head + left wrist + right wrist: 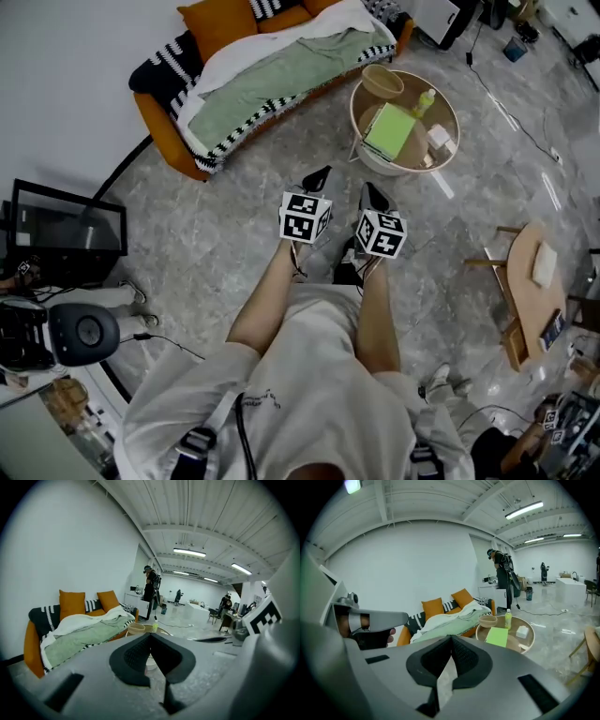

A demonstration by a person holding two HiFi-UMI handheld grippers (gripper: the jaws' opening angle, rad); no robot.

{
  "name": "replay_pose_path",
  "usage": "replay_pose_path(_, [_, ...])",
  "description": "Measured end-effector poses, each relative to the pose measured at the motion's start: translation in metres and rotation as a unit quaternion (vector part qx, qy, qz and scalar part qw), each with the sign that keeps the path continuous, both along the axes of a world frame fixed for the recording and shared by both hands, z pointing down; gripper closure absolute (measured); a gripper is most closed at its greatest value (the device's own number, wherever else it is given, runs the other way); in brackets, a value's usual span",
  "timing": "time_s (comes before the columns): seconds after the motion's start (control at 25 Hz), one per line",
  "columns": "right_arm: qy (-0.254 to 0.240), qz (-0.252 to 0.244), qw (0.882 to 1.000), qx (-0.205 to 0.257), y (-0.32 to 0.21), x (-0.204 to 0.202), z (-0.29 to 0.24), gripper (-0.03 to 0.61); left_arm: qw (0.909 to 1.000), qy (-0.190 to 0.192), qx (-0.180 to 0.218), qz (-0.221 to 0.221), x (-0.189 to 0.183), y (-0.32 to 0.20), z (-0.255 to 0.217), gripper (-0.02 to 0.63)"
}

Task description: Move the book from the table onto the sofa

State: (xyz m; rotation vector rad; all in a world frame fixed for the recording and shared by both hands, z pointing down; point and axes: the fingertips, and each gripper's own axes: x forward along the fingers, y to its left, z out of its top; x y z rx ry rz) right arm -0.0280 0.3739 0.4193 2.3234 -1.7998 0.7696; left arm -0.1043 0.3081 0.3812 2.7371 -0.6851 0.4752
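A light green book (pixel 390 130) (pixel 497 636) lies flat on the round wooden table (pixel 443 156) (pixel 513 643). The orange sofa (pixel 159 122) (pixel 33 644) (pixel 432 609) stands to the table's left, draped with a green and white blanket (pixel 272 75). My left gripper (pixel 320 177) (pixel 151 635) is shut and empty, held over the floor short of both. Beside it my right gripper (pixel 373 195) (pixel 451 639) is also shut with nothing in it, pointing toward the table.
On the table stand a woven bowl (pixel 382 82), a small yellow-green bottle (pixel 425 101) and a white box (pixel 438 139). A wooden side table (pixel 530 281) is at the right, a black stand (pixel 66 234) at the left. People stand far off (pixel 150 592).
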Motion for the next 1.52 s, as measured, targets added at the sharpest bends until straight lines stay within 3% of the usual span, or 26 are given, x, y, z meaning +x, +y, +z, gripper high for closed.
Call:
replay_pose_path(0.24, [-0.02, -0.049, 0.999, 0.01, -0.031, 0.03, 0.004, 0.572, 0.9999, -0.013, -0.002, -0.007, 0.036, -0.025, 0.008, 0.606])
replay_pose_path(0.6, [-0.038, -0.072, 0.997, 0.0, -0.05, 0.081, 0.028, 0.572, 0.9981, -0.038, -0.003, -0.049, 0.078, -0.046, 0.025, 0.606])
replay_pose_path(0.84, [-0.058, -0.093, 0.994, -0.012, -0.058, 0.102, 0.048, 0.572, 0.9938, -0.048, -0.018, -0.099, 0.083, -0.054, 0.039, 0.606])
replay_pose_path(1.04, [-0.052, -0.109, 0.992, -0.02, -0.066, 0.117, 0.055, 0.572, 0.992, -0.052, -0.016, -0.114, 0.089, -0.055, 0.042, 0.606])
replay_pose_path(1.36, [-0.027, -0.102, 0.994, -0.028, -0.058, 0.137, 0.052, 0.572, 0.9908, -0.032, -0.017, -0.13, 0.098, -0.059, 0.034, 0.606])
replay_pose_path(1.52, [-0.023, -0.075, 0.996, -0.034, -0.043, 0.161, 0.057, 0.572, 0.9913, -0.027, -0.019, -0.128, 0.111, -0.062, 0.035, 0.606])
